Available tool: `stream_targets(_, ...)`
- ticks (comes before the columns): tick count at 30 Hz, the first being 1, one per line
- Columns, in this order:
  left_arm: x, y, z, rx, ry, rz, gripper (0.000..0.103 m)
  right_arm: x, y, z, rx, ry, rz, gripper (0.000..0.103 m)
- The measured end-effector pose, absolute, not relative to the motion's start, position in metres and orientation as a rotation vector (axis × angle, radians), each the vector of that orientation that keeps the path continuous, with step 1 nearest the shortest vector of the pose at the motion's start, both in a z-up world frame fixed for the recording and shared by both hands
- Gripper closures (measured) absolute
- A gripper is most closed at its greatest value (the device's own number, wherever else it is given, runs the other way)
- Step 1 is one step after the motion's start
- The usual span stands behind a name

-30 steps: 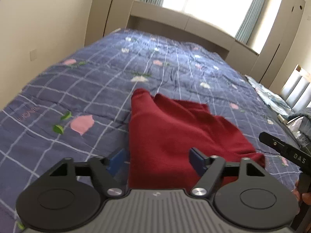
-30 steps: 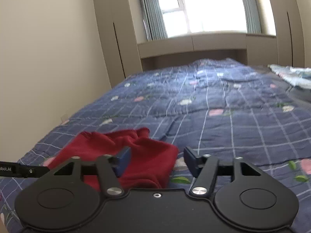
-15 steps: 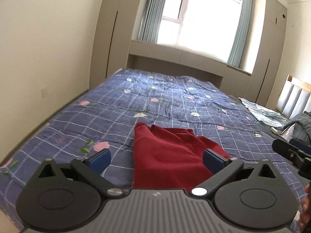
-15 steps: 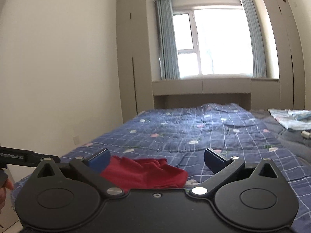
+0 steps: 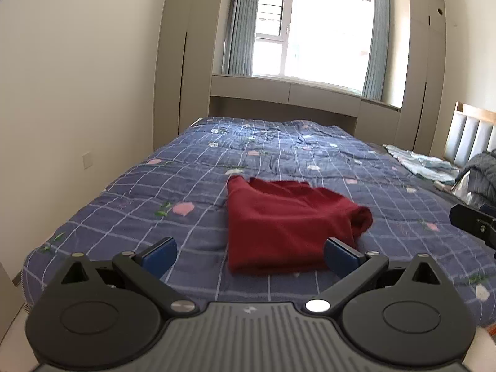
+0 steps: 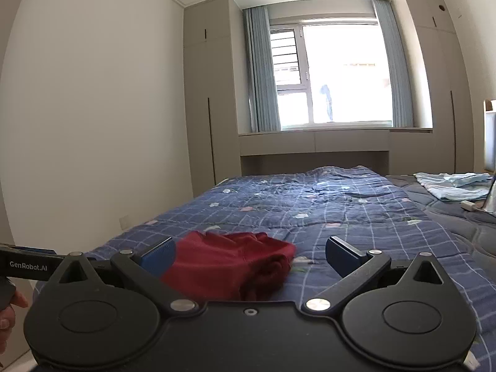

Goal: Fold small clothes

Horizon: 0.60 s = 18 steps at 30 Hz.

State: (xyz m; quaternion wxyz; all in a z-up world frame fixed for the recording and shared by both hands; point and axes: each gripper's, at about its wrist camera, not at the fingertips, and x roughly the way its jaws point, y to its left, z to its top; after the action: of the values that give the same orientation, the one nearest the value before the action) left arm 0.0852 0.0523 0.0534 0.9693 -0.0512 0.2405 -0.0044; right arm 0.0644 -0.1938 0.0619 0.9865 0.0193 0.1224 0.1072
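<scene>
A dark red garment point(image 5: 285, 220) lies folded into a rough rectangle on the blue checked quilt point(image 5: 186, 179), near the bed's front edge. My left gripper point(image 5: 249, 255) stands open, pulled back from the cloth, with nothing between its blue pads. In the right wrist view the same red garment point(image 6: 229, 263) sits low and left of centre. My right gripper point(image 6: 249, 255) is open too and holds nothing. The left gripper's body point(image 6: 24, 265) shows at the left edge there, and the right gripper's body point(image 5: 474, 223) at the right edge of the left wrist view.
A light blue garment point(image 6: 449, 186) and a small white object point(image 6: 468, 206) lie far right on the bed. A dark grey bundle point(image 5: 480, 176) rests by the padded headboard point(image 5: 471, 136). Wall to the left, wardrobes and a window behind. A hand point(image 6: 7, 316) shows lower left.
Both grippers opened wider and drew back and up from the red garment, which now lies free on the quilt and looks smaller. More of the room and window shows.
</scene>
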Motion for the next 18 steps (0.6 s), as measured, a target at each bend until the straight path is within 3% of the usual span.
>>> stream_targets(18,0.049,0.046,0.014,-0.076,0.541,0.032,0.0,0.027,-0.19,0.023,0.017,0.279,0.156,0.001)
